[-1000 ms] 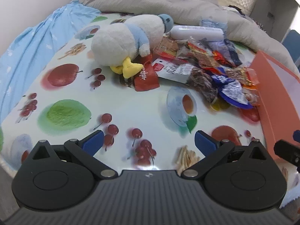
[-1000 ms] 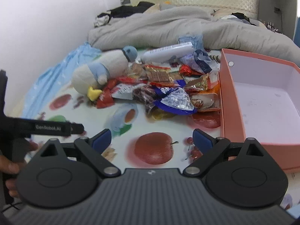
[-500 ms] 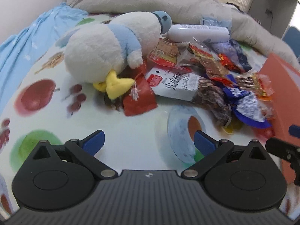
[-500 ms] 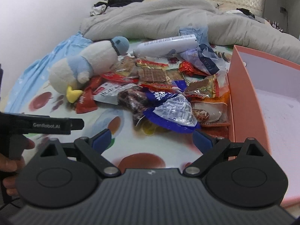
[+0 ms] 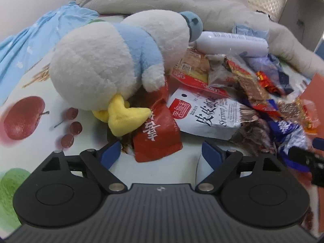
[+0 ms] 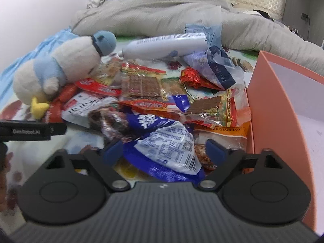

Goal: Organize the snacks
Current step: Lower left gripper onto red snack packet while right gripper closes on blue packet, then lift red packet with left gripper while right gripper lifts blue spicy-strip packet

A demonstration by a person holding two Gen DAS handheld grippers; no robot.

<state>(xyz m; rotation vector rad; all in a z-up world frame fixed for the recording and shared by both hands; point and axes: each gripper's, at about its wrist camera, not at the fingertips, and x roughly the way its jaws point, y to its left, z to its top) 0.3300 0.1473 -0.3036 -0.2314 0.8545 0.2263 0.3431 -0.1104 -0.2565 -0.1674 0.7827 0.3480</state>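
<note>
While both grippers hang low over the fruit-print tablecloth (image 5: 50, 93), their jaws gape wide and hold nothing. Between the left gripper's (image 5: 161, 154) blue tips lies a red crinkly snack packet (image 5: 157, 133), with a white-and-blue plush duck (image 5: 109, 60) at 11 o'clock. Under the right gripper (image 6: 164, 150) lies a blue-and-silver foil snack bag (image 6: 168, 141); the orange cardboard box (image 6: 271, 109) stands at 3 o'clock.

A fuzzy plush duck (image 5: 113, 60) in white, pale blue and yellow pile lies against glossy, crinkled plastic snack packets (image 6: 168, 109), among them a shiny red pouch (image 5: 158, 133) and a foil-bright blue wrapper (image 6: 166, 141). The printed fruit-pattern cover (image 5: 26, 119) looks smooth and slick. The salmon box (image 6: 269, 105) shows matt card walls. Each tool (image 5: 162, 151) is matt black ribbed plastic with small metal pins.
</note>
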